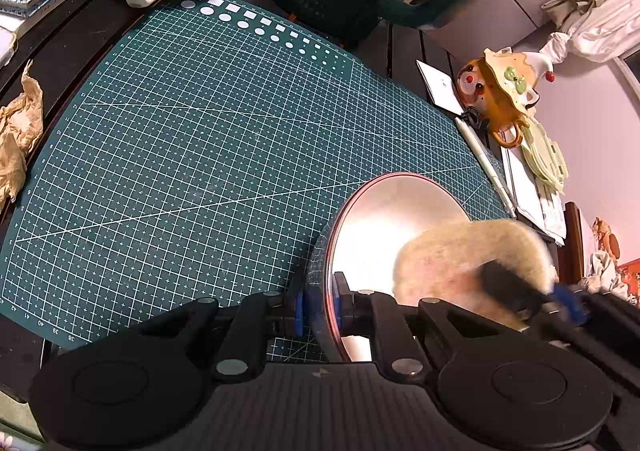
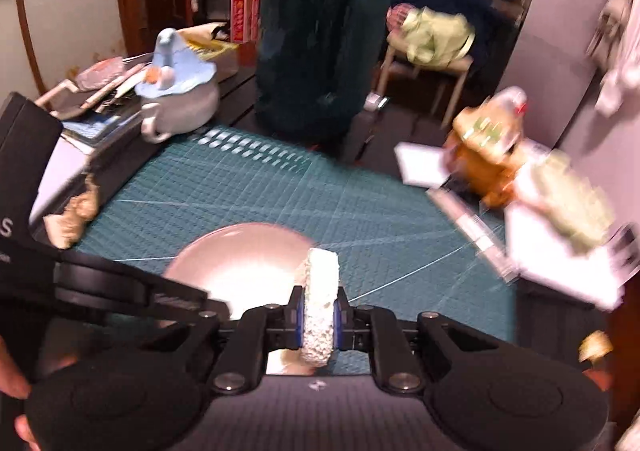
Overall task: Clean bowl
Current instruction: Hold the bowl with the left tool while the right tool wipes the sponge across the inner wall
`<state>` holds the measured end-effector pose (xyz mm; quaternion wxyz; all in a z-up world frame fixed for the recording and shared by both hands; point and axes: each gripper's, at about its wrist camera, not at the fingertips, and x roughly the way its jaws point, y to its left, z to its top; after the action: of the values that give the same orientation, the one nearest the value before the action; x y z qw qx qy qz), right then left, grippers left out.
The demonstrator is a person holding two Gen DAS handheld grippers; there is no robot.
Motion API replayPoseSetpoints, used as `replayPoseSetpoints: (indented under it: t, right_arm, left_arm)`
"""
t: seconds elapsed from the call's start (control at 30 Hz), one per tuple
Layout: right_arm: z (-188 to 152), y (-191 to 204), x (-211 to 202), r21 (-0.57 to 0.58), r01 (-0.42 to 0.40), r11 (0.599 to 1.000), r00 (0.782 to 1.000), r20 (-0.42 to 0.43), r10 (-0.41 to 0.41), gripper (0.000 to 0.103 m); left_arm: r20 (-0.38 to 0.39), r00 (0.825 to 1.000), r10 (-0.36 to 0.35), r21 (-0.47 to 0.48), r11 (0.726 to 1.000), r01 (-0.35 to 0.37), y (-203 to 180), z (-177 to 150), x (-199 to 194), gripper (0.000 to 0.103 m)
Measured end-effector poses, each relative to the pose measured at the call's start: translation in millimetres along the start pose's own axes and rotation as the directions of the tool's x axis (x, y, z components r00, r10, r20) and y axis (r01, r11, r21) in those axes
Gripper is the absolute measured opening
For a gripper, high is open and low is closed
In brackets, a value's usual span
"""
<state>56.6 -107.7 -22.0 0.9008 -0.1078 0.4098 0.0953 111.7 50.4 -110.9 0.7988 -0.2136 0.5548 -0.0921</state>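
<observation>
Clamping smooth round metal bowl rim, left gripper, right gripper squeezing porous white sponge.

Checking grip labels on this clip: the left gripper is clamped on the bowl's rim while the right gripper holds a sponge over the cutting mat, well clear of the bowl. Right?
Not quite. The right gripper holds the sponge inside the bowl, not clear of it; the left wrist view shows this. The left gripper does clamp the rim.
</observation>
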Motion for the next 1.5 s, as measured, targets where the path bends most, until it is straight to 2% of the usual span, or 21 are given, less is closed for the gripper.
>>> replayPoseSetpoints:
  t: [0.13, 0.2, 0.27, 0.3, 0.4, 0.5, 0.53, 0.67, 0.77, 0.87, 0.93, 1.03, 1.17, 1.23, 1.3, 1.43, 1.5]
  right_arm:
    - [8.6, -10.5, -25.2, 0.022, 0.022, 1.000, 0.996, 0.090, -0.024, 0.012]
    - [10.9, -14.4, -28.6, 0.046, -0.027, 0.999, 0.995, 0.096, 0.022, 0.012]
    - [11.5, -13.9, -25.6, 0.059, -0.078, 0.995, 0.994, 0.080, 0.073, 0.012]
    - [10.2, -11.9, -19.4, 0.063, -0.120, 0.991, 0.992, 0.054, 0.117, 0.012]
    - [3.4, -1.3, 7.5, 0.066, -0.178, 0.982, 0.983, -0.039, 0.181, 0.012]
    - [-2.5, 7.4, 23.8, 0.035, -0.146, 0.989, 0.986, -0.074, 0.148, 0.012]
    - [-4.1, 12.0, 25.9, -0.012, -0.085, 0.996, 0.995, -0.061, 0.084, 0.012]
    - [-4.7, 13.4, 18.8, -0.057, 0.014, 0.998, 1.000, -0.013, -0.015, 0.012]
    - [1.0, -1.5, 2.5, -0.003, -0.007, 1.000, 1.000, 0.026, 0.007, 0.012]
    - [8.6, -20.8, -15.9, 0.076, -0.056, 0.996, 0.996, 0.079, 0.050, 0.012]
    - [11.3, -36.8, -18.4, 0.158, -0.160, 0.974, 0.985, 0.084, 0.148, 0.012]
    - [8.2, -38.7, -6.4, 0.205, -0.246, 0.947, 0.969, 0.039, 0.244, 0.012]
    - [0.3, -23.3, 16.8, 0.193, -0.258, 0.947, 0.961, -0.049, 0.272, 0.012]
    - [-4.2, -15.0, 28.9, 0.182, -0.249, 0.951, 0.959, -0.092, 0.268, 0.012]
    - [-6.0, -8.3, 28.0, 0.123, -0.155, 0.980, 0.982, -0.085, 0.166, 0.012]
    - [-1.1, -11.7, 9.1, 0.089, -0.071, 0.994, 0.997, -0.024, 0.074, 0.012]
    - [3.5, -20.9, -4.6, 0.116, -0.089, 0.989, 0.996, 0.020, 0.088, 0.012]
  left_arm:
    - [0.001, 1.000, 0.001, 0.000, 1.000, -0.001, -0.3, 0.0, 0.0, 0.013]
    - [0.002, 1.000, 0.001, 0.001, 1.000, -0.001, -0.7, -0.2, 0.1, 0.013]
    - [0.003, 1.000, 0.001, 0.003, 1.000, -0.001, -0.9, -0.6, 0.2, 0.013]
    - [0.003, 1.000, 0.001, 0.003, 1.000, -0.001, -0.7, -1.2, 0.0, 0.013]
    - [0.004, 1.000, 0.003, 0.004, 1.000, -0.003, -1.0, -1.1, 0.0, 0.013]
    - [0.003, 1.000, 0.002, 0.001, 1.000, -0.002, -0.8, -0.9, 0.0, 0.013]
    - [0.004, 1.000, 0.003, 0.003, 1.000, -0.003, -0.9, -1.4, -0.1, 0.013]
    - [0.004, 1.000, 0.002, 0.002, 1.000, -0.002, -0.7, -1.7, -0.3, 0.013]
    - [0.003, 1.000, 0.000, -0.001, 1.000, 0.000, -0.2, -1.6, -0.3, 0.013]
    - [0.003, 1.000, 0.001, -0.002, 1.000, -0.001, -0.5, -1.7, -0.1, 0.013]
    - [0.002, 1.000, 0.000, -0.001, 1.000, 0.000, -0.7, -1.1, -0.3, 0.013]
    - [0.003, 1.000, 0.002, 0.001, 1.000, -0.002, -1.4, -1.2, -0.5, 0.013]
    - [0.004, 1.000, 0.003, 0.003, 1.000, -0.003, -2.1, -1.7, -0.5, 0.013]
    - [0.005, 1.000, 0.003, 0.004, 1.000, -0.003, -2.2, -1.9, -0.5, 0.013]
    - [0.004, 1.000, 0.002, 0.005, 1.000, -0.002, -1.7, -2.3, -0.5, 0.013]
    - [0.003, 1.000, 0.000, 0.002, 1.000, 0.000, -1.2, -2.2, -0.2, 0.013]
    - [0.003, 1.000, 0.000, 0.001, 1.000, 0.000, -1.2, -2.2, 0.0, 0.013]
